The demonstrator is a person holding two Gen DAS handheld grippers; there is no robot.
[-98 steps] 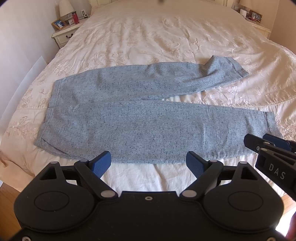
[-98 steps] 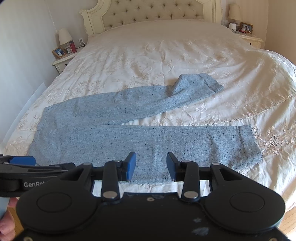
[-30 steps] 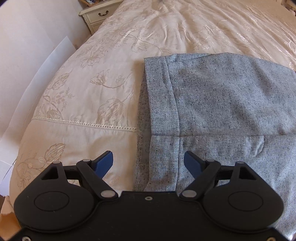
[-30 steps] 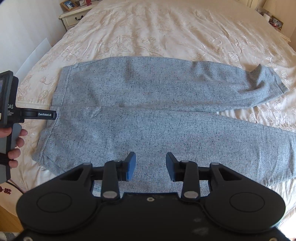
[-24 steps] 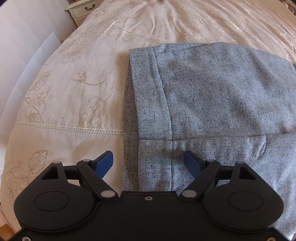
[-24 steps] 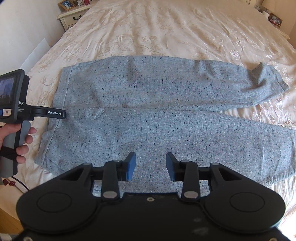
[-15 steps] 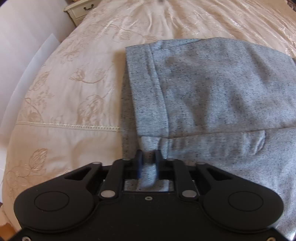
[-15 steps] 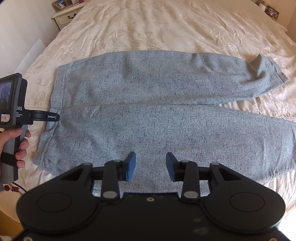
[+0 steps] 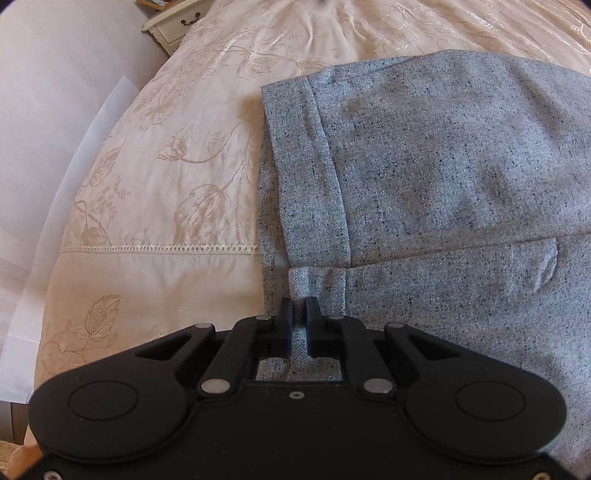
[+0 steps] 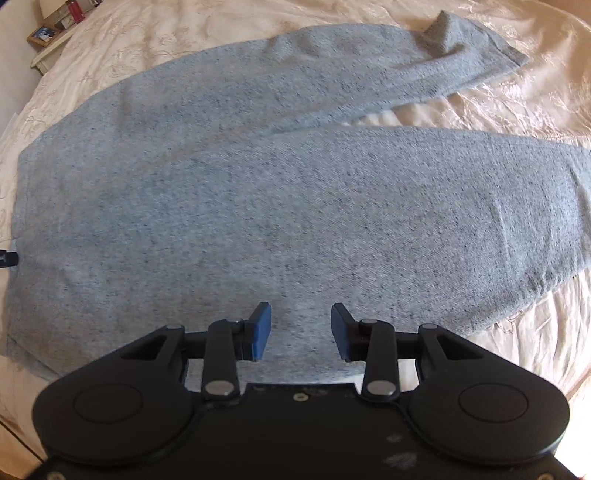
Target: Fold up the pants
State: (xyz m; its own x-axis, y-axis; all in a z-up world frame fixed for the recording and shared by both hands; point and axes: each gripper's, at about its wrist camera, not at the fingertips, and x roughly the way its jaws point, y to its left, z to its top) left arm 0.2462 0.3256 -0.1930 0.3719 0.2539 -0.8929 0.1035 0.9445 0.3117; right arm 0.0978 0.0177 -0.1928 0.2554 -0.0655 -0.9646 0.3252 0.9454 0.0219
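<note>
Across the bed point(image 9: 155, 206), grey pants point(image 10: 295, 206) lie flat. Left hand-held gripper point(image 9: 299, 314) is clamped on the waistband; right hand-held gripper point(image 10: 300, 330) hovers apart. Risk: thin pinch slipping when lifted, or single-layer grab skewing the fold.

Cream floral bedspread point(image 9: 155, 184), white nightstand point(image 9: 173, 26) by pale wall point(image 9: 55, 74), sunlit.

Soft daylight, glare on the bedspread point(image 10: 535, 96), fisheye-bent edges, slight blur.
</note>
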